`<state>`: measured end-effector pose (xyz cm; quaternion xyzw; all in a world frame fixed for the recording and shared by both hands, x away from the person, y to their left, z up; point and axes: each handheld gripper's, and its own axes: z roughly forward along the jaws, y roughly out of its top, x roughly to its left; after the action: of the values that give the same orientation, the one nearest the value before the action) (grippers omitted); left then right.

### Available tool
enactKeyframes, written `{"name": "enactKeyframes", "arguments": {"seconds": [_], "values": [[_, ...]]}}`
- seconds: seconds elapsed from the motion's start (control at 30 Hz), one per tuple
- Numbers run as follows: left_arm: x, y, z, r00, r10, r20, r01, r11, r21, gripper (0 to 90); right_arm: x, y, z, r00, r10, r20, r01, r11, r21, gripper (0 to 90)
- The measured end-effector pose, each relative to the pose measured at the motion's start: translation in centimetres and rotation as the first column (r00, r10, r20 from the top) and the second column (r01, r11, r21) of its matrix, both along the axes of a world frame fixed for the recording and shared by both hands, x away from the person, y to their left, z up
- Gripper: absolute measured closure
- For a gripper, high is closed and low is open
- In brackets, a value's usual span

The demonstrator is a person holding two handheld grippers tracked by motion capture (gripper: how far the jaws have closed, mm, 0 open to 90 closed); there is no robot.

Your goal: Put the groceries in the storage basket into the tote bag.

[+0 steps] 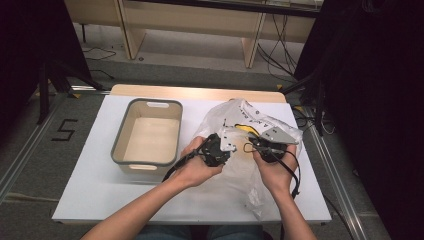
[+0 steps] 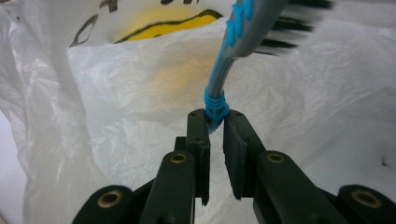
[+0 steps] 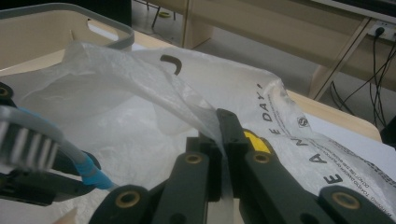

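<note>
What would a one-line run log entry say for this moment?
left gripper: shut on toothbrush | right gripper: shut on plastic bag edge | bin: beside bag

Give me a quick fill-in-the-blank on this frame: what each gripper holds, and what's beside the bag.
1. The left gripper is shut on the blue end of a ____.
2. The right gripper pinches the edge of a white plastic ____.
3. On the table, to the left of the bag in the high view, stands an empty ____ with a grey rim.
4. The toothbrush has dark and white ____ at its head.

Missing words: toothbrush; bag; bin; bristles
</note>
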<state>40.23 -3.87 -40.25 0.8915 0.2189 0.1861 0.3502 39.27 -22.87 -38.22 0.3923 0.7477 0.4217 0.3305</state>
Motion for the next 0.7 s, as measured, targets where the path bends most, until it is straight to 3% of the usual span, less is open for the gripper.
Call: {"name": "enactKeyframes", "arguments": {"seconds": [0.53,0.7], "values": [[1.6,-1.5,-1.2,0.9973,0.04,0.062,-0.044,0.9968,0.067,77.7,-0.1,-0.2,0.3,0.9999,-0.003,0.011,0.003,1.0,0.001,90.0],[1.7,-1.6,-1.2,0.9956,0.044,0.083,-0.048,0.9975,0.052,71.7,-0.1,-0.2,0.2,1.0,-0.004,0.008,0.004,1.0,0.003,90.0]]}}
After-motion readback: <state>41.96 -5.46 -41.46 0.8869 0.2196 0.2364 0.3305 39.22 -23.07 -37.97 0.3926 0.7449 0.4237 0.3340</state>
